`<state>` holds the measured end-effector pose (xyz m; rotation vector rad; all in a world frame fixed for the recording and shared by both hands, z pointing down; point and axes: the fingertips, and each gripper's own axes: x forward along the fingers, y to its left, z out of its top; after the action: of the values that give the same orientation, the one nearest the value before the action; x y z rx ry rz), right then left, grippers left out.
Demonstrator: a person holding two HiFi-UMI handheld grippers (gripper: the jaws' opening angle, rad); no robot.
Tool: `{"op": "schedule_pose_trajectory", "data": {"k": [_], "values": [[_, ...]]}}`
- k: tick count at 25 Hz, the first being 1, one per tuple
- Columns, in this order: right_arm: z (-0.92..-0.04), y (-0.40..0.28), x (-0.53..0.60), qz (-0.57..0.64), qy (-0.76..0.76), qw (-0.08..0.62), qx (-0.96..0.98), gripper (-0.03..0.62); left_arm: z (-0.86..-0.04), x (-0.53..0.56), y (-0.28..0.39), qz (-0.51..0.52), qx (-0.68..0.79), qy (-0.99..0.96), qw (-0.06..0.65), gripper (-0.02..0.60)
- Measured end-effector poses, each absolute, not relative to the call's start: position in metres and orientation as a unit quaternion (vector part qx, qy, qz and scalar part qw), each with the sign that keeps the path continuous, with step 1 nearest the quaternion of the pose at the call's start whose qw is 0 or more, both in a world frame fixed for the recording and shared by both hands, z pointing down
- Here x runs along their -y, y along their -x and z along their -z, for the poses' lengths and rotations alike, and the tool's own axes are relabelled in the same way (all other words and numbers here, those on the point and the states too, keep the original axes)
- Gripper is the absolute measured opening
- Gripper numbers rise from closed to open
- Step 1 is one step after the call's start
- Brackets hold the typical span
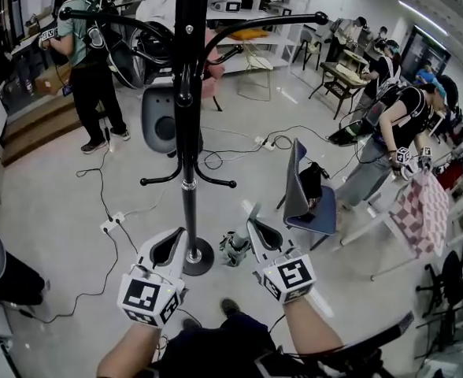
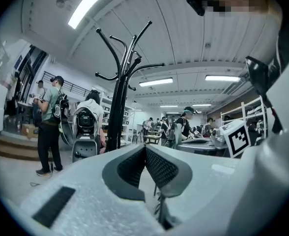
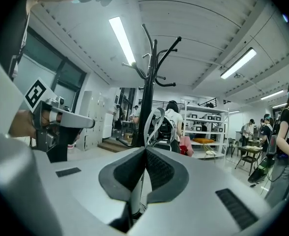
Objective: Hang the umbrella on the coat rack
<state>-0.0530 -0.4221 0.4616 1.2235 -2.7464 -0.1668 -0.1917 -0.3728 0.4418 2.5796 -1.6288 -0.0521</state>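
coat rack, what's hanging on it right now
Nothing visible: the coat rack is bare at both hook tiers. The head view cuts off its top, but the left gripper view shows that bare too. An unidentifiable grey bundle lies on the floor by its base.

No readable text or numbers.
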Motion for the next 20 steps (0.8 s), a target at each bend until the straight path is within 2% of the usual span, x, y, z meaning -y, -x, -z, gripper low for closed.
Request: {"op": "schedule_pose_trajectory", "data": {"k": [3, 14, 20], "values": [[-0.475, 0.06, 0.429, 0.052, -0.398, 0.069, 0.913, 0.009, -0.448, 0.383, 0.197, 0.022, 0.535, -0.844, 0.033, 0.011], [-0.505, 0.06, 0.478, 0.046, -0.365, 0.093, 0.925, 0.009, -0.476, 0.423, 0.173, 0.022, 0.551, -0.83, 0.084, 0.011], [-0.523, 0.066, 0.502, 0.036, -0.343, 0.102, 0.933, 0.009, -0.482, 0.434, 0.172, 0.004, 0.572, -0.816, 0.083, 0.011]]}}
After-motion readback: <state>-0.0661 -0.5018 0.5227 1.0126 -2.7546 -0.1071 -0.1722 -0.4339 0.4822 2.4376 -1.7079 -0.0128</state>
